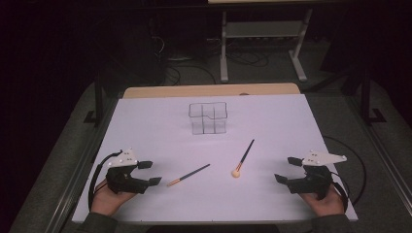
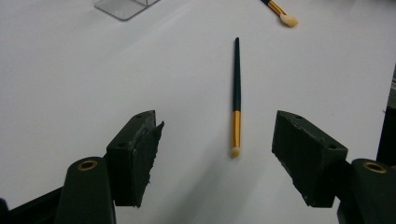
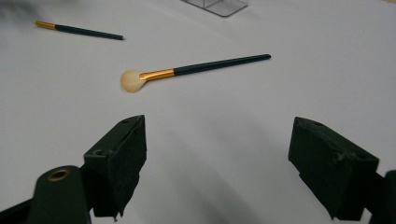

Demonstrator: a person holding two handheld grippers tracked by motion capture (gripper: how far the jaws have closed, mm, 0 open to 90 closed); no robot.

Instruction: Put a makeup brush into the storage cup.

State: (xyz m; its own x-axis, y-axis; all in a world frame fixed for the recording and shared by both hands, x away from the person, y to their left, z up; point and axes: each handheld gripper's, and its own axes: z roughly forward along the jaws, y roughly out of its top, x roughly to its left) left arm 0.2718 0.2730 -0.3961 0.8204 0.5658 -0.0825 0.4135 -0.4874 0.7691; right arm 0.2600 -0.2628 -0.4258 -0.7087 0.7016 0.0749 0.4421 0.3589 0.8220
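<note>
High view: both grippers rest near the table's (image 1: 145, 111) front edge, left gripper (image 1: 151, 173) and right gripper (image 1: 286, 169) spread wide. Thin brush (image 1: 188, 175) and fluffy brush (image 1: 243, 159) lie between them.

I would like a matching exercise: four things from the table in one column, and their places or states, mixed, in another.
1. thin brush
2. round brush
3. clear box
4. left tool

a. open, at the near left edge
b. far centre of the table
c. lying before the left tool
d. lying right of centre, fluffy head

Pairs: 1-c, 2-d, 3-b, 4-a
</note>
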